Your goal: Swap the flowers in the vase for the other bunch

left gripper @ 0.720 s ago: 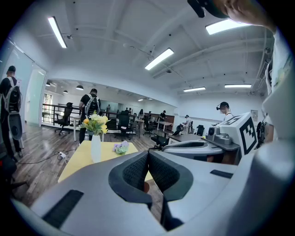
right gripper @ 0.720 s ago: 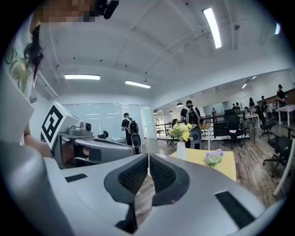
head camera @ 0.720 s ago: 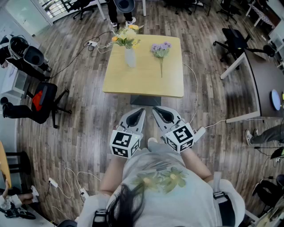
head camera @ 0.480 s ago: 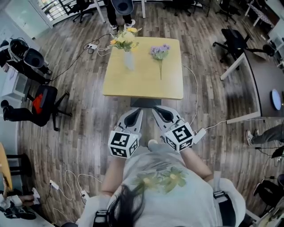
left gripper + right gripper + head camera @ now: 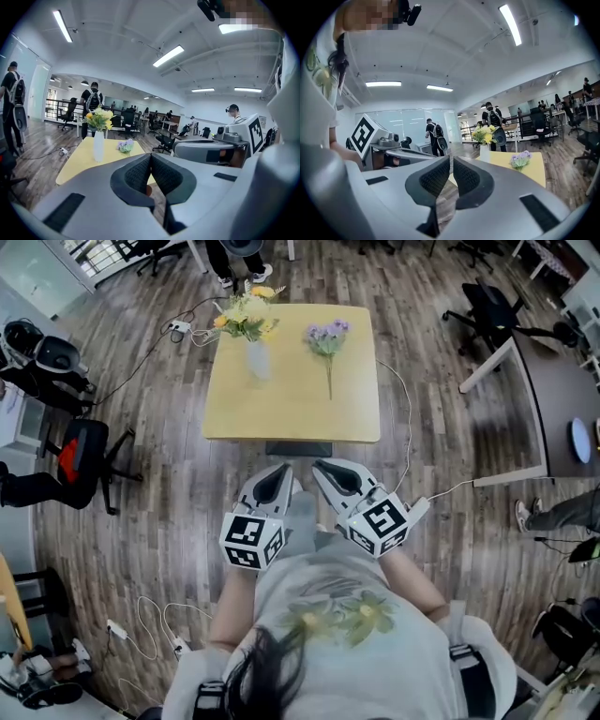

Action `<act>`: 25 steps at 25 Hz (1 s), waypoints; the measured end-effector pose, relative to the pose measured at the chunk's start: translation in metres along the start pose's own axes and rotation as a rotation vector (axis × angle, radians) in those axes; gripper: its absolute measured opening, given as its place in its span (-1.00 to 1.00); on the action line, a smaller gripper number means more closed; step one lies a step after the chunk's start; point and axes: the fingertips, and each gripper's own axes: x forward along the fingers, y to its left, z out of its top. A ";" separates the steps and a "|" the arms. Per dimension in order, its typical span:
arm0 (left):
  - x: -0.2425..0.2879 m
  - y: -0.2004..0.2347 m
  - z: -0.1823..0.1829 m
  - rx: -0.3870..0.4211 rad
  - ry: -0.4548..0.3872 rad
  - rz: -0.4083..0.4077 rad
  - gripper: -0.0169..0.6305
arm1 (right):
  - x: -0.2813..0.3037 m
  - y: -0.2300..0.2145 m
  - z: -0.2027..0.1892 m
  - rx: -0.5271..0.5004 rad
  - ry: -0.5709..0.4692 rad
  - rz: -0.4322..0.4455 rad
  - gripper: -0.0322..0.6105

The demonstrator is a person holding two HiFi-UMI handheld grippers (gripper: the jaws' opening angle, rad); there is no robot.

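A white vase (image 5: pixel 256 360) with yellow flowers (image 5: pixel 242 320) stands upright on the far left part of the square yellow table (image 5: pixel 291 409). The purple bunch (image 5: pixel 326 337) lies flat on the table to the vase's right. Both grippers hang close to my body, well short of the table's near edge. My left gripper (image 5: pixel 280 474) is shut with nothing in it, its pads meeting (image 5: pixel 150 158). My right gripper (image 5: pixel 324 469) is also shut and empty (image 5: pixel 451 161). Both gripper views show the vase (image 5: pixel 98 146) (image 5: pixel 485 153) and the purple bunch (image 5: pixel 125 146) (image 5: pixel 520 160) ahead.
Cables and a power strip (image 5: pixel 174 328) lie on the wooden floor left of the table, and a white cable (image 5: pixel 405 418) runs along its right side. Office chairs (image 5: pixel 80 451) (image 5: pixel 487 310) stand on both sides. A person (image 5: pixel 234 254) stands beyond the table. A desk (image 5: pixel 553 409) is at the right.
In the head view the table and flowers have slid slightly left and up. Both grippers stay shut and side by side in front of my body.
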 end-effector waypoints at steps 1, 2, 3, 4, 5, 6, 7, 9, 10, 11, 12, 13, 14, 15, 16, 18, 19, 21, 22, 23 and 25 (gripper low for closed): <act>0.006 0.002 0.001 0.001 0.003 -0.005 -0.89 | 0.003 -0.005 -0.001 0.001 0.006 0.000 -0.75; 0.013 0.003 0.002 0.002 0.005 -0.012 -0.89 | 0.006 -0.011 -0.002 0.005 0.014 0.001 -0.75; 0.019 0.004 0.003 0.003 0.006 -0.018 -0.89 | 0.008 -0.017 -0.003 0.012 0.022 0.004 -0.75; 0.024 0.006 0.005 0.006 0.007 -0.024 -0.89 | 0.010 -0.021 -0.003 0.021 0.028 0.007 -0.75; 0.029 0.009 0.008 0.009 0.007 -0.028 -0.89 | 0.013 -0.025 -0.003 0.027 0.032 0.010 -0.75; 0.034 0.013 0.010 0.011 0.006 -0.029 -0.89 | 0.016 -0.029 -0.002 0.031 0.034 0.012 -0.75; 0.039 0.019 0.013 0.012 0.002 -0.029 -0.89 | 0.021 -0.033 -0.001 0.031 0.035 0.013 -0.75; 0.051 0.034 0.019 0.010 -0.009 -0.028 -0.89 | 0.035 -0.046 0.001 0.027 0.037 0.011 -0.75; 0.058 0.042 0.022 0.007 -0.014 -0.027 -0.89 | 0.044 -0.053 0.003 0.027 0.038 0.011 -0.75; 0.065 0.050 0.025 0.005 -0.017 -0.027 -0.89 | 0.053 -0.061 0.004 0.027 0.040 0.012 -0.75; 0.072 0.057 0.028 0.004 -0.018 -0.026 -0.89 | 0.063 -0.069 0.007 0.025 0.043 0.012 -0.75; 0.079 0.066 0.032 0.004 -0.018 -0.023 -0.89 | 0.073 -0.077 0.011 0.019 0.046 0.013 -0.75; 0.084 0.074 0.037 0.003 -0.018 -0.020 -0.89 | 0.084 -0.085 0.016 0.012 0.050 0.016 -0.75; 0.090 0.084 0.043 0.000 -0.019 -0.016 -0.89 | 0.096 -0.093 0.024 0.004 0.052 0.020 -0.75; 0.095 0.095 0.049 -0.004 -0.021 -0.011 -0.89 | 0.109 -0.100 0.032 -0.003 0.052 0.025 -0.75; 0.106 0.121 0.061 -0.011 -0.025 0.000 -0.89 | 0.138 -0.116 0.049 -0.008 0.045 0.028 -0.74; 0.112 0.134 0.066 -0.014 -0.024 0.006 -0.89 | 0.153 -0.124 0.056 -0.006 0.041 0.028 -0.74; 0.124 0.160 0.074 -0.017 -0.020 0.015 -0.89 | 0.182 -0.139 0.068 0.004 0.035 0.027 -0.67; 0.129 0.172 0.077 -0.017 -0.019 0.018 -0.89 | 0.196 -0.147 0.072 0.008 0.034 0.024 -0.58; 0.135 0.183 0.080 -0.018 -0.019 0.021 -0.89 | 0.209 -0.154 0.075 0.009 0.036 0.021 -0.48; 0.146 0.204 0.084 -0.020 -0.018 0.026 -0.89 | 0.234 -0.169 0.079 0.007 0.042 0.011 -0.30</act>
